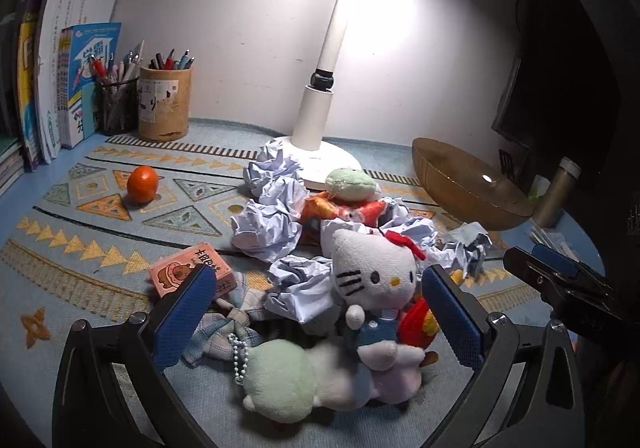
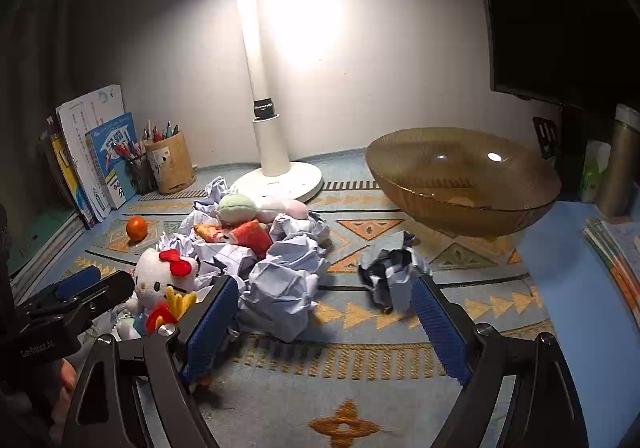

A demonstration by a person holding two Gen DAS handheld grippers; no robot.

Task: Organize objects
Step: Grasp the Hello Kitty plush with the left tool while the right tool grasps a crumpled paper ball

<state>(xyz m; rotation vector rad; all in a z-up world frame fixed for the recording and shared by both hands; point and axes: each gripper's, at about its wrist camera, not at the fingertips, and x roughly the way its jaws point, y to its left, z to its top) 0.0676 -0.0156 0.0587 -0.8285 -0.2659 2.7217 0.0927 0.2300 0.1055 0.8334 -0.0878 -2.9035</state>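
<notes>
Fingers (image 1: 182, 312) of our left gripper (image 1: 316, 312) spread wide around the white cat plush with red bow (image 1: 372, 272), gripping nothing; our right gripper (image 2: 324, 324) gapes equally, its right finger just beside the crumpled black-and-white paper ball (image 2: 388, 276) on the patterned surface (image 2: 360, 360).

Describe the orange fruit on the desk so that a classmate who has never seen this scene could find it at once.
Start at the white desk lamp and look left toward the bamboo pen holder by the books. In front of that holder, the orange sits alone on the patterned mat. Unlike the crumpled paper and plush toys piled nearby, it is small, round and smooth.
</notes>
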